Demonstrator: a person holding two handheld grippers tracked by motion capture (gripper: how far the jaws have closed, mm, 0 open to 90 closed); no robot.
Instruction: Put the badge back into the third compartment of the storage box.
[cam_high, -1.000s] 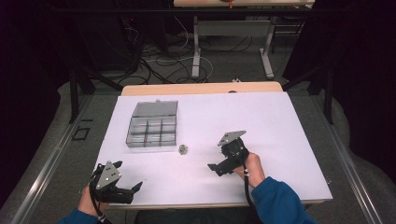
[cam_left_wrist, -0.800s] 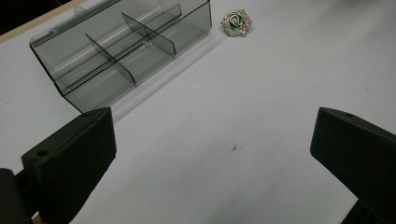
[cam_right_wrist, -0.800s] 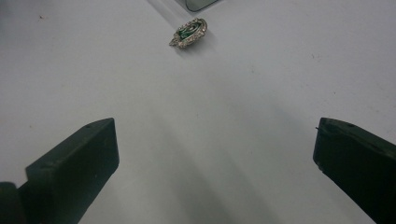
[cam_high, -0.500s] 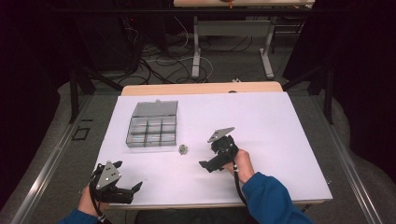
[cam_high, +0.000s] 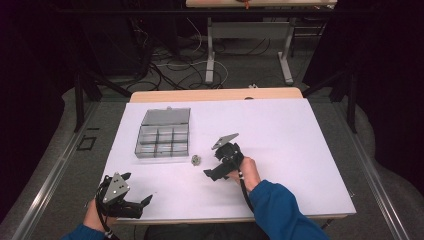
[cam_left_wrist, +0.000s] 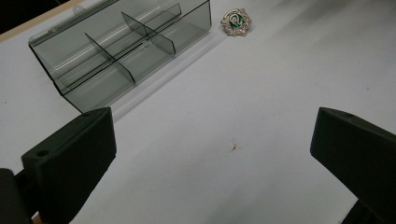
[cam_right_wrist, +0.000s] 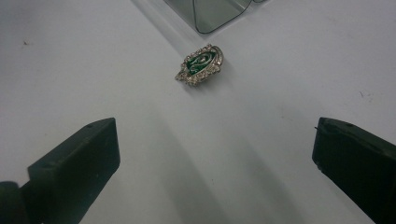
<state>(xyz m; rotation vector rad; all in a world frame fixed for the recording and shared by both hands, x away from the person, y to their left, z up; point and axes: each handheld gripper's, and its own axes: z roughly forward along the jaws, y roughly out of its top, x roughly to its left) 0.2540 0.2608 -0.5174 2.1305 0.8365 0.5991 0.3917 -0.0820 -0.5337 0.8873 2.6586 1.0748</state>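
Brooch (cam_right_wrist: 201, 64) just ahead of right tool (cam_right_wrist: 212, 163)

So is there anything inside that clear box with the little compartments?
The compartments of the organizer box in sight look empty. The green brooch lies outside it on the table. Its far compartments are cut off or too small to judge.

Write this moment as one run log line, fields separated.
right claw: open, near brooch, not touching | left claw: open, table edge | box: open
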